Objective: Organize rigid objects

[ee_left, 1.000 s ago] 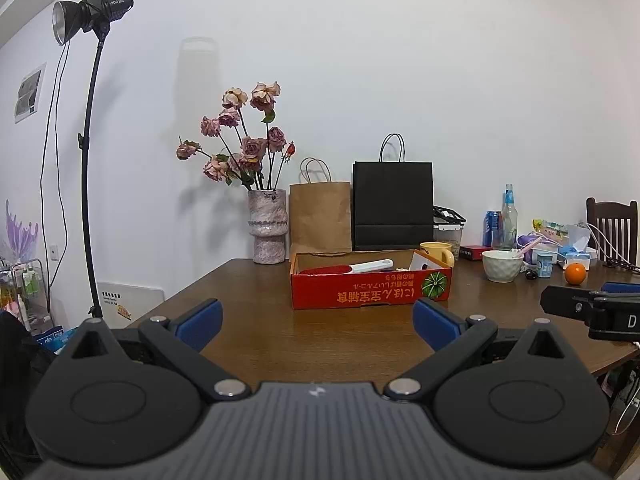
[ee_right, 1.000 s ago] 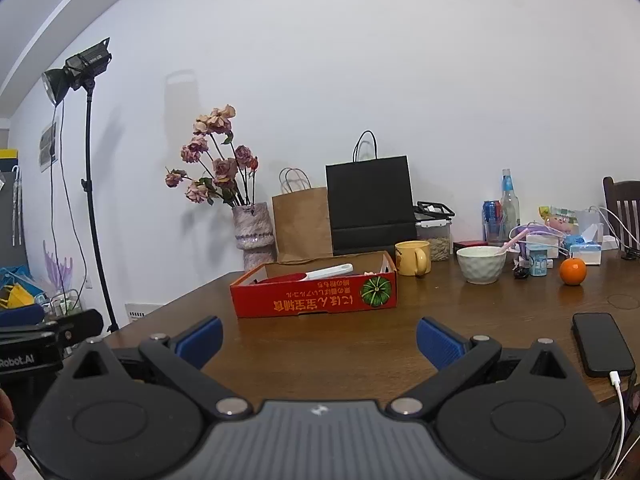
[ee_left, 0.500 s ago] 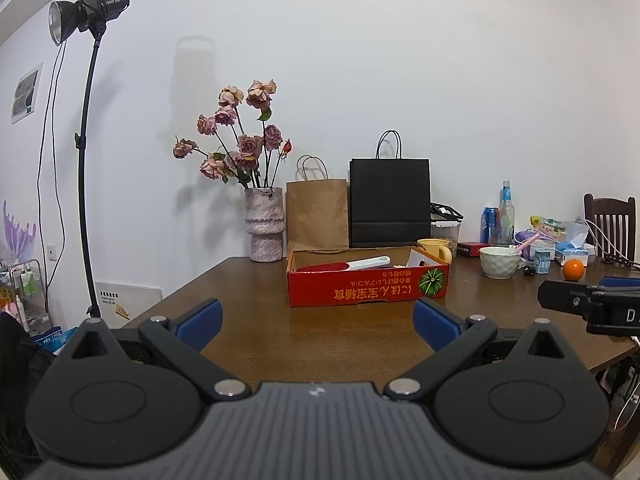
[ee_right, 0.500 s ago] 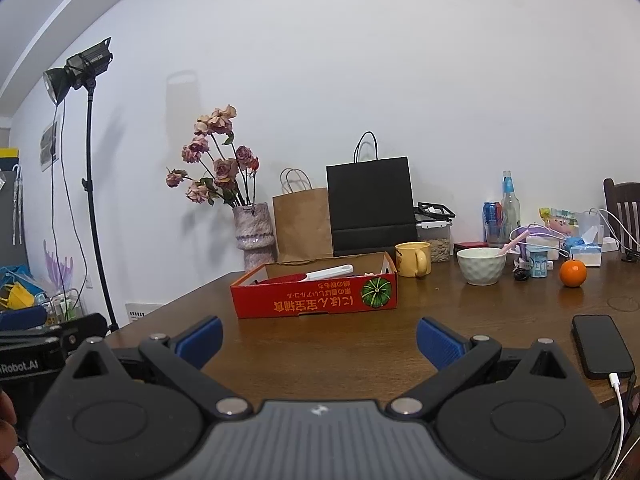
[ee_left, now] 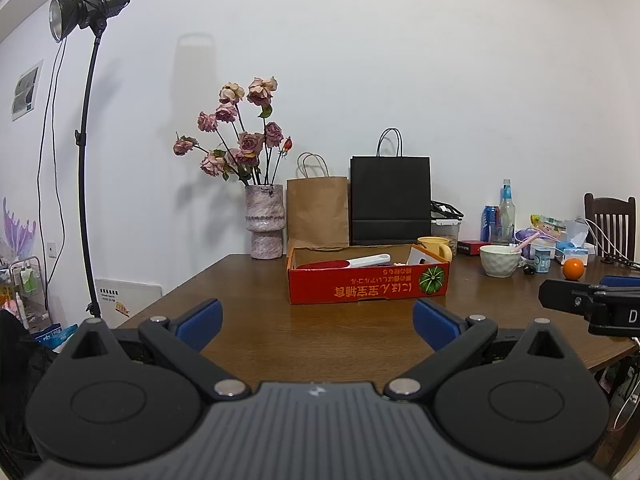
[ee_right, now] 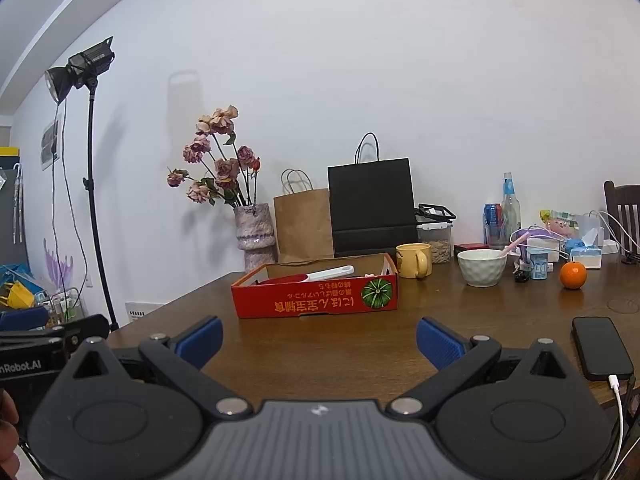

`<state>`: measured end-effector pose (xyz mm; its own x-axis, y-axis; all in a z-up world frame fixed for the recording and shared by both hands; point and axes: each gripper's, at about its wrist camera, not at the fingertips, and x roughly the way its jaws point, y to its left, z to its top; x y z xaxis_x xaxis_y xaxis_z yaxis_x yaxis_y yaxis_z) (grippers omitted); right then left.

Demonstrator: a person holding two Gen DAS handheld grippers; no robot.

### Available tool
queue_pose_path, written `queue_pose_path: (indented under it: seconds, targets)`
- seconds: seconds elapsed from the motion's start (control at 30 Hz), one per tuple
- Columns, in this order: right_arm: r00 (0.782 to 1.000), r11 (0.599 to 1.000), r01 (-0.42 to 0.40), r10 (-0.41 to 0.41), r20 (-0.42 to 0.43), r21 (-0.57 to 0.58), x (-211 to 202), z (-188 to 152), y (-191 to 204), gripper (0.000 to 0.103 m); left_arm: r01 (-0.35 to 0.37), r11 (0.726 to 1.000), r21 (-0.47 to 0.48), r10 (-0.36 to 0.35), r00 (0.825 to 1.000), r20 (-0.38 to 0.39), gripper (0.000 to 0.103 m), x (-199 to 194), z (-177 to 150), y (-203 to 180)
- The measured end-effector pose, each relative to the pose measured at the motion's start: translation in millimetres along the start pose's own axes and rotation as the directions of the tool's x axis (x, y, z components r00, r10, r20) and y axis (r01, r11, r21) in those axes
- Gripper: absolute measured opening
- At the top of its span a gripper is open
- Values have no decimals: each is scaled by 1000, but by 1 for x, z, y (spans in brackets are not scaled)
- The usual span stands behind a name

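Observation:
A shallow red cardboard box sits mid-table with a red-and-white scoop lying inside. Behind its right end stands a yellow mug. Further right are a white bowl holding a pink utensil, and an orange. My left gripper hovers open over the near table edge, well short of the box, with nothing between its blue pads. My right gripper is likewise open and empty; it also shows at the right edge of the left wrist view.
A vase of dried roses, a brown paper bag and a black bag line the wall. Bottles, cans and packets clutter the far right. A phone on a cable lies near right. A light stand stands left; a chair right.
Both views have shifted only slightly; the box sits a touch lower in the left wrist view. Both grippers stay open and empty.

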<state>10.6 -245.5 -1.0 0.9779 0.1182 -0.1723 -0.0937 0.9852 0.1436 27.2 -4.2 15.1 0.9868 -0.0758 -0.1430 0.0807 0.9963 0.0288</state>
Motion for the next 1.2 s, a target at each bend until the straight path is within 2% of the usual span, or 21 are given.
queue_pose_path:
  seconds: [1.2]
  targets:
    - [1000,1000,-8,8,-24,7,4,-1,-1,103,16,1000,-2,-16,1000,-11,103,1,-1,3]
